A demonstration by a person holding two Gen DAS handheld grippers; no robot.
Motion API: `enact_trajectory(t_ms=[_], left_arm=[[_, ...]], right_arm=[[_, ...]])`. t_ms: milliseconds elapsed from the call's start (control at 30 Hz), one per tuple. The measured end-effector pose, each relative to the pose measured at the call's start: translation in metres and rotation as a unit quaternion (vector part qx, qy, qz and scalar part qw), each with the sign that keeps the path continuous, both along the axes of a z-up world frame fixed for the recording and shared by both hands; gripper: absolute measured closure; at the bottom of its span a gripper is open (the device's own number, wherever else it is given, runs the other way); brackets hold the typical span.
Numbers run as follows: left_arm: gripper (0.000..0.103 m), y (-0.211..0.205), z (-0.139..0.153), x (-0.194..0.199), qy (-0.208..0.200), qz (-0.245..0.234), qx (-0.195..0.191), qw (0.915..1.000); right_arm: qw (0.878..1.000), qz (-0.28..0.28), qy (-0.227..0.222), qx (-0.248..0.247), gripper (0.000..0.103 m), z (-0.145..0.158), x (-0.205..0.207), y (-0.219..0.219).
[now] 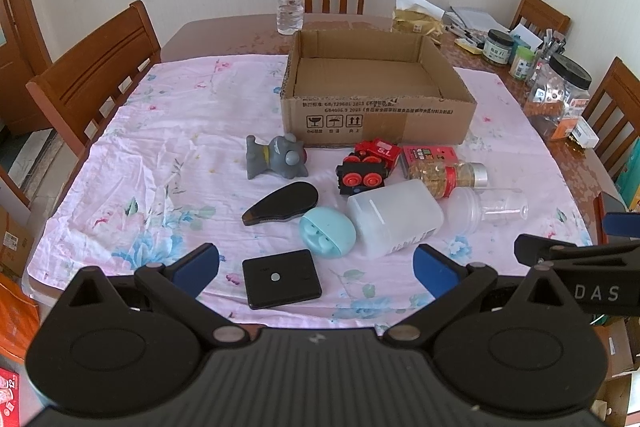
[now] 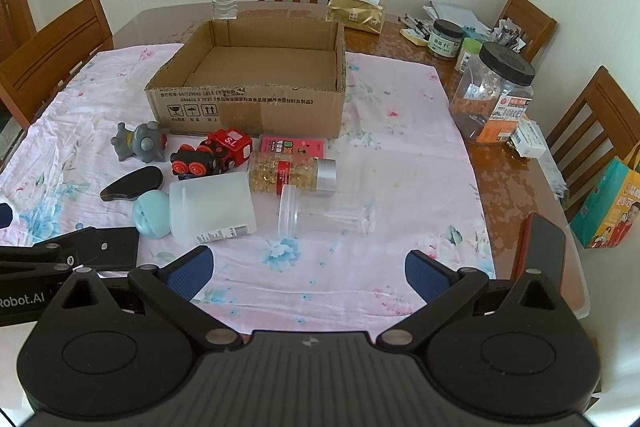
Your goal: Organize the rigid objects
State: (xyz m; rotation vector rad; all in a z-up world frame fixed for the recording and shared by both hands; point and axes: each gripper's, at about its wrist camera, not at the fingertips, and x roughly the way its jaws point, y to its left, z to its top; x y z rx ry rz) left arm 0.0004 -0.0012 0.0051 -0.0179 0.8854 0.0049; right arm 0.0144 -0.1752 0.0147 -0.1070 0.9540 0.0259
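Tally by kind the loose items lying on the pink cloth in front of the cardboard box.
Toys: 2, grey fish, red train
Containers: 3, frosted jar, clear jar, capsule bottle
Black items: 2
Teal case: 1
Red packet: 1
Total: 9

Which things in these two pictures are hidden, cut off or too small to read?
- Left wrist view: the small print on the cardboard box is too small to read.
- Right wrist view: the black square pad is partly covered by the left gripper.
- Both views: the red flat box is partly hidden behind the capsule bottle.
- Right wrist view: the dark phone-like object is cut off by the right gripper.
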Motion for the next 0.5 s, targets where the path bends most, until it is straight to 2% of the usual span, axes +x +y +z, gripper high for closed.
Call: enact_trajectory(t_ms=[300, 500], left_arm=[[0.001, 0.0, -0.013, 0.002, -0.018, 0.002, -0.009, 0.9998], [0.001, 0.004, -0.034, 0.002, -0.025, 0.008, -0.012, 0.9996]], right_arm=[[1.0, 0.012, -0.009, -0.01, 0.0, -0.008, 0.002, -0.001], [1.0, 0.021, -0.007, -0.014, 0.0, -0.019, 0.003, -0.004]])
